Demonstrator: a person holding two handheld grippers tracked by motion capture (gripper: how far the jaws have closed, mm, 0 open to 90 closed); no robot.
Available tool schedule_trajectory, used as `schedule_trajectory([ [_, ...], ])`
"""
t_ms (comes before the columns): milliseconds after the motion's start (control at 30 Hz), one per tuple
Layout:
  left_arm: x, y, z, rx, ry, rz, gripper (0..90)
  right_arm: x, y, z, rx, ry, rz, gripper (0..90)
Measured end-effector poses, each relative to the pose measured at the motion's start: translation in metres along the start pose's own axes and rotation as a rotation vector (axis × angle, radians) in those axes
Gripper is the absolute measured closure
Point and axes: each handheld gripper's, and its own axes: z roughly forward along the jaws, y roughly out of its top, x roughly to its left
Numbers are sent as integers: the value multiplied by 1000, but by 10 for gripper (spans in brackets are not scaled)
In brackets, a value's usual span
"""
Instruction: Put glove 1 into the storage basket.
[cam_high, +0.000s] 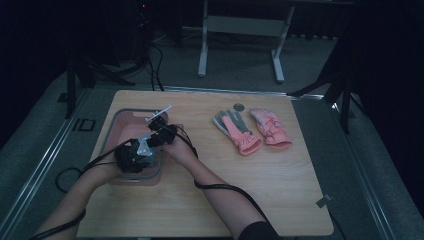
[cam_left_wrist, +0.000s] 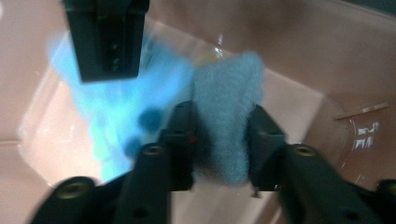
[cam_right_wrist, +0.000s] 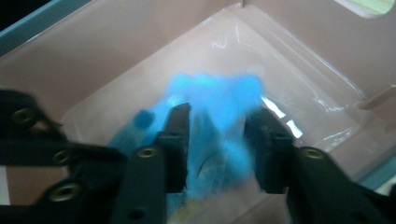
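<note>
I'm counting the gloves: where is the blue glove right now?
The blue glove lies in the pink tub at the table's left, between the right tool's jaws; the left gripper view shows it beside a grey glove.

A: What lies off to the right of the hand-held grippers?

B: Two pink padded winter gloves, side by side on the pale wooden desk (cam_high: 280, 190). The left pink glove with grey palm (cam_high: 236, 130) lies just beside the all-pink glove (cam_high: 270, 128).

A: Anything else near them?

B: A small dark round disc (cam_high: 239, 106) just beyond them. Farther back, a white metal table frame (cam_high: 240, 30) stands on the grey floor.
</note>
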Motion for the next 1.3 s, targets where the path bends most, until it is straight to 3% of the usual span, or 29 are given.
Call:
schedule_trajectory([
  [100, 3, 0, 0, 9, 11, -34, 470, 1, 0, -4, -26, 14, -2, 437],
  [133, 3, 0, 0, 9, 11, -34, 452, 1, 0, -6, -33, 19, -2, 408],
  [200, 6, -4, -6, -40, 49, -116, 324, 0, 0, -11, -58, 30, 6, 344],
  [267, 8, -8, -13, -79, 74, -167, 277, -2, -1, -17, -82, 55, 9, 272],
  [333, 9, -14, -20, -114, 82, -208, 198, -3, -3, -25, -109, 83, 14, 257],
  [367, 9, -14, -20, -114, 82, -208, 182, -3, -3, -25, -109, 83, 14, 257],
  [400, 11, -18, -23, -146, 103, -245, 182, -4, -3, -28, -126, 95, 10, 232],
  [433, 12, -24, -27, -219, 116, -298, 142, -5, -5, -35, -146, 114, 16, 223],
  [500, 12, -28, -33, -270, 112, -362, 140, -6, -6, -41, -162, 131, 12, 196],
  [733, -1, -26, -45, -327, 123, -401, 134, -5, -16, -56, -180, 145, -31, 182],
  [767, -6, -22, -48, -354, 99, -418, 134, -5, -20, -62, -189, 161, -38, 176],
  [967, -21, -7, -53, -398, 93, -410, 135, -7, -32, -82, -215, 159, -53, 164],
  [1033, -34, 4, -53, -436, 60, -411, 134, -7, -36, -89, -209, 156, -54, 165],
  [1167, -46, 16, -53, -463, 51, -405, 134, -8, -44, -102, -217, 162, -63, 164],
  [1200, -51, 21, -53, -476, 35, -406, 134, -9, -52, -112, -229, 153, -83, 163],
  [1300, -62, 33, -50, -501, -10, -400, 134, -13, -60, -121, -220, 140, -86, 164],
])
